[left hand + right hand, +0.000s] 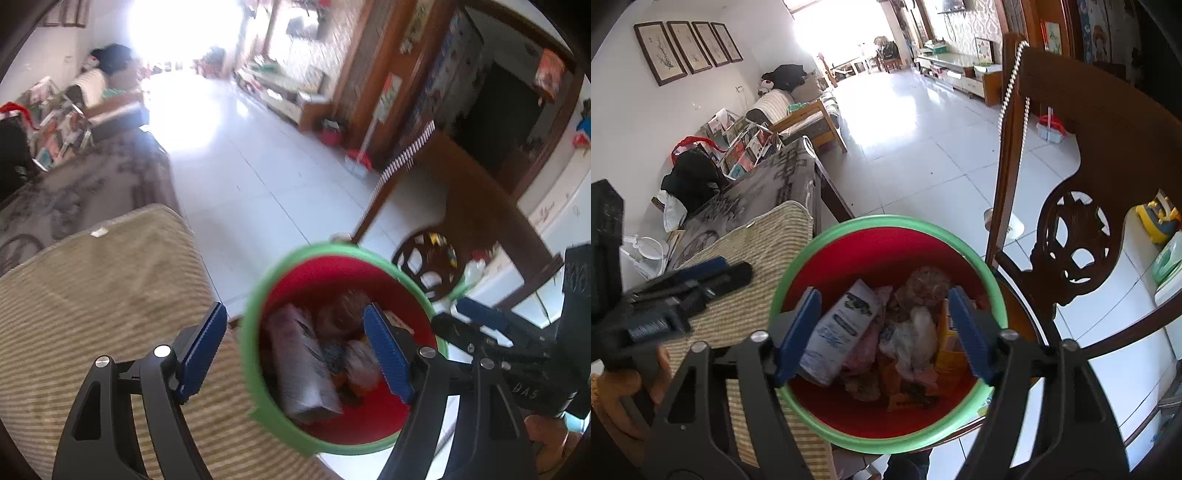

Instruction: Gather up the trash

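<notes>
Right wrist view: the right tongs (884, 334) hang wide open over the bin (886, 439), their blue pads (799, 332) spread apart and holding nothing. Below them the bin, red inside with a green rim, holds the trash: a white pouch (842, 328) tilted on the left side, a crumpled clear wrapper (916, 336) in the middle, a yellow box (947, 350) by the right wall and an orange wrapper (908, 400) near the front. Left of the bin lies a striped cushion (764, 251), touching the rim as far as one can tell. The left tongs (713, 273) show at the left edge above that cushion, seen side-on (the gap between their pads does not show from here). A carved wooden chair (1082, 236) stands just right of the bin, on a white tiled floor (923, 147).

Left wrist view, somewhat blurred: the left tongs (295, 349) are wide open and empty, one pad (203, 347) over the cushion (92, 295), the other over the bin (251, 347). The pouch (306, 369) lies inside. The right tongs (476, 317) reach in from the right, near the rim.
</notes>
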Action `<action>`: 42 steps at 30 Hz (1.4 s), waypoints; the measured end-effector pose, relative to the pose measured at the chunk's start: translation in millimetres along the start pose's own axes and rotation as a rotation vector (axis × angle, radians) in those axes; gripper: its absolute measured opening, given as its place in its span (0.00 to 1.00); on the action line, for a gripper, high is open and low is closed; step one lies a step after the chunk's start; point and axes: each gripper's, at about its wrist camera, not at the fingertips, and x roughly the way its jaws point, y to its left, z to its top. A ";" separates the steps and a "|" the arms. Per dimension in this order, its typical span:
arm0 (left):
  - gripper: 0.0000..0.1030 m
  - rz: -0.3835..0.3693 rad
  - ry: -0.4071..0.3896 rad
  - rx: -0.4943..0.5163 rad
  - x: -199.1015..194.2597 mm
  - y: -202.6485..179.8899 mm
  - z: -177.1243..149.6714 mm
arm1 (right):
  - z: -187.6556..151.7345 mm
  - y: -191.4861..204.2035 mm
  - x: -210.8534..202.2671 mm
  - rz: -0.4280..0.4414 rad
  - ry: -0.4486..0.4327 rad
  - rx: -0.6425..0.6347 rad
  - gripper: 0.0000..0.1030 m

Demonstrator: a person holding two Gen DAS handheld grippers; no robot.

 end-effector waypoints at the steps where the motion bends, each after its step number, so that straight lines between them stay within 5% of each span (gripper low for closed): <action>1: 0.74 0.010 -0.037 -0.006 -11.8 7.3 2.1 | 1.6 6.9 -3.3 -0.004 -0.013 -0.013 0.79; 5: 0.79 0.083 -0.193 0.006 -58.0 30.2 6.4 | 10.2 44.0 -20.3 0.011 -0.098 -0.058 0.96; 9: 0.92 0.120 -0.273 0.023 -85.9 50.6 5.1 | 13.6 89.7 -29.6 0.051 -0.164 -0.078 0.95; 13: 0.92 0.139 -0.337 0.030 -109.3 78.2 0.1 | 5.6 126.0 -42.8 0.026 -0.243 -0.095 0.95; 16: 0.92 0.164 -0.416 0.021 -133.2 100.0 -2.4 | -5.0 153.0 -75.1 -0.016 -0.430 -0.117 0.95; 18: 0.92 0.185 -0.527 0.005 -157.5 114.2 -7.9 | -19.9 174.4 -103.0 -0.031 -0.629 -0.139 0.96; 21: 0.92 0.236 -0.688 -0.007 -185.8 129.3 -19.6 | -38.3 200.0 -109.3 -0.120 -0.791 -0.138 0.96; 24: 0.92 0.280 -0.755 0.013 -197.0 137.4 -26.5 | -48.9 216.0 -93.6 -0.130 -0.723 -0.063 0.96; 28: 0.92 0.289 -0.790 0.014 -205.4 153.1 -38.7 | -52.5 234.9 -79.0 0.003 -0.590 -0.013 0.96; 38: 0.92 0.364 -0.567 0.031 -205.5 206.0 -42.0 | -60.7 305.8 -73.0 -0.047 -0.568 -0.102 0.96; 42: 0.92 0.347 -0.552 -0.002 -223.4 219.8 -53.2 | -53.9 321.8 -75.5 -0.087 -0.560 -0.118 0.96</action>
